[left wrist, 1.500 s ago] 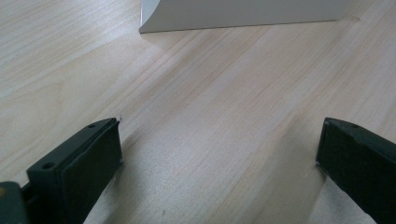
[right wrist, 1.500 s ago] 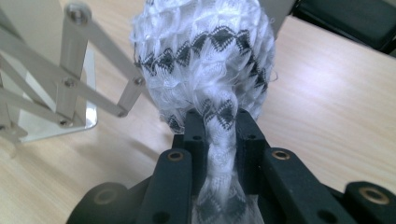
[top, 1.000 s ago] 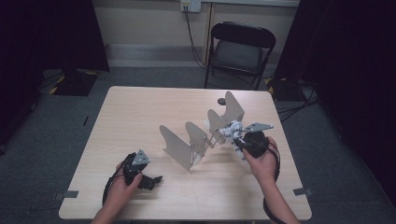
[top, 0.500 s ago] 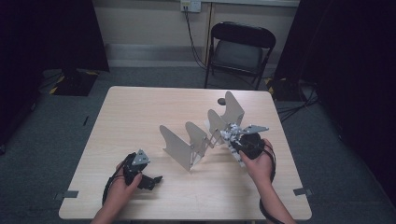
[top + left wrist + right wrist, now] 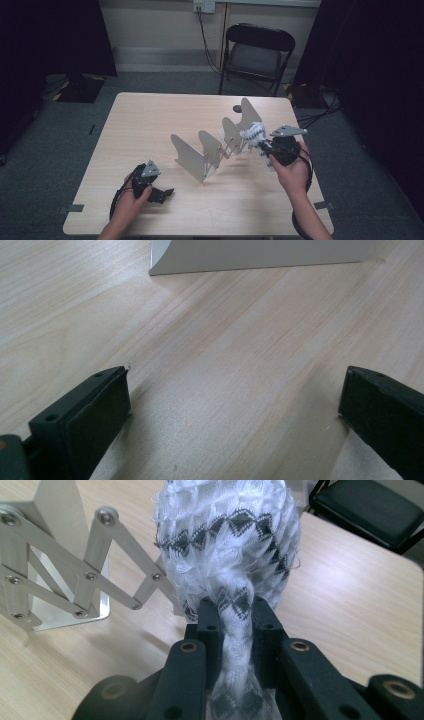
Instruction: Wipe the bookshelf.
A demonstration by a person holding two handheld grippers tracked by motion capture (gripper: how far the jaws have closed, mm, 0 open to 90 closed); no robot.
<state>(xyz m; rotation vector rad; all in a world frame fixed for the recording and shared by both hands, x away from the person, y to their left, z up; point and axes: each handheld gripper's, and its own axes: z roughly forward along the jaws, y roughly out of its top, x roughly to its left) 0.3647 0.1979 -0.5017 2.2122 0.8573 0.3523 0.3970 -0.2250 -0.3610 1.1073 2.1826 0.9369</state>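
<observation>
Lifted since a second ago, the right gripper (image 5: 263, 146) now holds the white knitted cloth (image 5: 252, 134) clear of the table (image 5: 150, 120), jaws clamped on it, beside the folding rack (image 5: 215, 147). At near left, the left gripper (image 5: 161, 192) rests with jaws apart.

The small dark object (image 5: 236, 108) on the table's (image 5: 150, 120) far edge is too small to identify

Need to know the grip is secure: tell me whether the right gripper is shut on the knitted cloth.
Shut on it. The right gripper pinches a bunched strip of the white knitted cloth, the rest bulging beyond the jaws.
</observation>
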